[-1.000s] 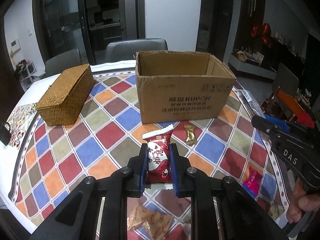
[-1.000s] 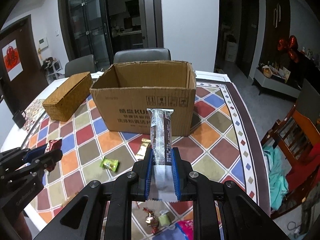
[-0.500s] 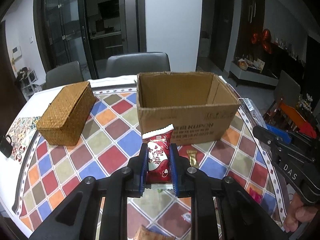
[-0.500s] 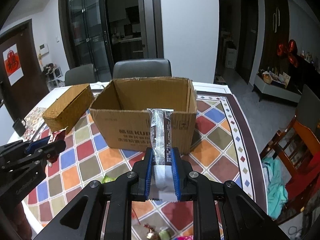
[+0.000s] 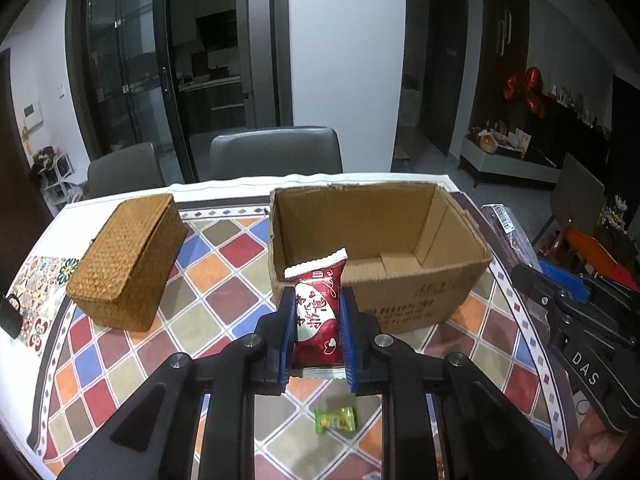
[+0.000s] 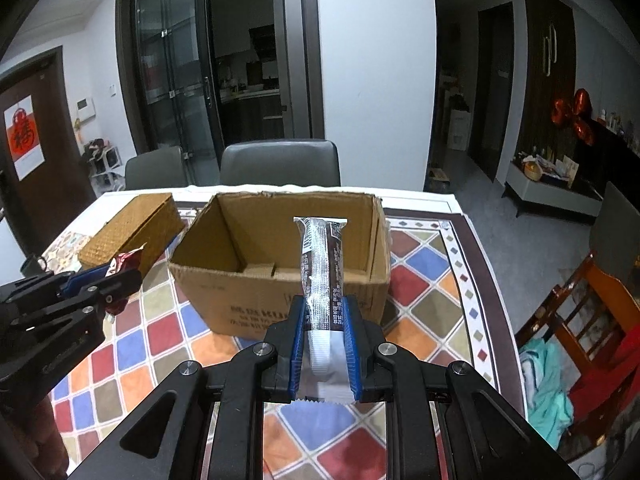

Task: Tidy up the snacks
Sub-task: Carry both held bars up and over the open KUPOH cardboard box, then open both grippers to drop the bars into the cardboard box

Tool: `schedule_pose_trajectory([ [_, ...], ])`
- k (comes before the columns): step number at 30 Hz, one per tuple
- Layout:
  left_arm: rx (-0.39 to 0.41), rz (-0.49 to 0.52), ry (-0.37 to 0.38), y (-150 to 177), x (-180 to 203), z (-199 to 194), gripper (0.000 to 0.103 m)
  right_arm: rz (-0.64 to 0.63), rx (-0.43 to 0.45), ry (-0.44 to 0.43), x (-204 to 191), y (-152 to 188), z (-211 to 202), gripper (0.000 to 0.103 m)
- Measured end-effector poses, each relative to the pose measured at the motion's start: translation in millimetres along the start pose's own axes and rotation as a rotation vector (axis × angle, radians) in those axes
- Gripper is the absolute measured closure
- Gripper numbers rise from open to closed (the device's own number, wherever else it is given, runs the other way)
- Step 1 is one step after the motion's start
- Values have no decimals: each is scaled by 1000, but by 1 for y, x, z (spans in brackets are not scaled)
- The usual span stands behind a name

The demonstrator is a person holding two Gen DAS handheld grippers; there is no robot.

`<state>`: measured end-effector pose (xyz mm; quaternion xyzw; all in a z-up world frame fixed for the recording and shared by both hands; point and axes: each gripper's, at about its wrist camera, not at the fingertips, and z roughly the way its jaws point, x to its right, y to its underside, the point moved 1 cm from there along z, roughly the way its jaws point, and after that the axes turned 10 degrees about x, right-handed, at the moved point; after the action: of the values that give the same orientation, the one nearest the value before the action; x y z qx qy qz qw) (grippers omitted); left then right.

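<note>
My left gripper (image 5: pixel 317 300) is shut on a red snack packet (image 5: pixel 318 312) with white print, held upright just short of the open cardboard box (image 5: pixel 416 292). My right gripper (image 6: pixel 323 307) is shut on a long brown and silver snack bar (image 6: pixel 322 276) that stands up in front of the same cardboard box (image 6: pixel 248 308). The box's inside shows only bare flaps. From the right wrist view, the left gripper (image 6: pixel 120 280) with its red packet (image 6: pixel 126 261) hangs at the box's left side. The right gripper's body (image 5: pixel 576 320) shows at the right edge of the left wrist view.
A woven wicker box (image 5: pixel 128 264) sits left of the carton on the checked tablecloth (image 5: pixel 224 292). A green candy (image 5: pixel 335 420) lies on the cloth below my left gripper. Grey chairs (image 6: pixel 280 164) stand behind the table and a wooden chair (image 6: pixel 580 320) to its right.
Both grippers rose and moved toward the cardboard box with their snacks still gripped; the box's inside now shows. The gold candy passed out of view and a green one appeared below.
</note>
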<state>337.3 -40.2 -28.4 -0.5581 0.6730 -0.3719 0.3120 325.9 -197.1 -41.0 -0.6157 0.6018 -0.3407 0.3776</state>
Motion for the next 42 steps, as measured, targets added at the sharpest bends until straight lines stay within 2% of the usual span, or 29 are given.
schedule_pose_trajectory([
  [6, 23, 15, 2, -17, 2, 12, 82, 15, 11, 0, 4, -12, 11, 84],
  [24, 28, 36, 27, -48, 1, 58, 82, -3, 44, 10, 9, -48, 47, 84],
  [42, 30, 43, -5, -65, -8, 109, 81, 11, 6, -15, 15, -51, 100, 84],
])
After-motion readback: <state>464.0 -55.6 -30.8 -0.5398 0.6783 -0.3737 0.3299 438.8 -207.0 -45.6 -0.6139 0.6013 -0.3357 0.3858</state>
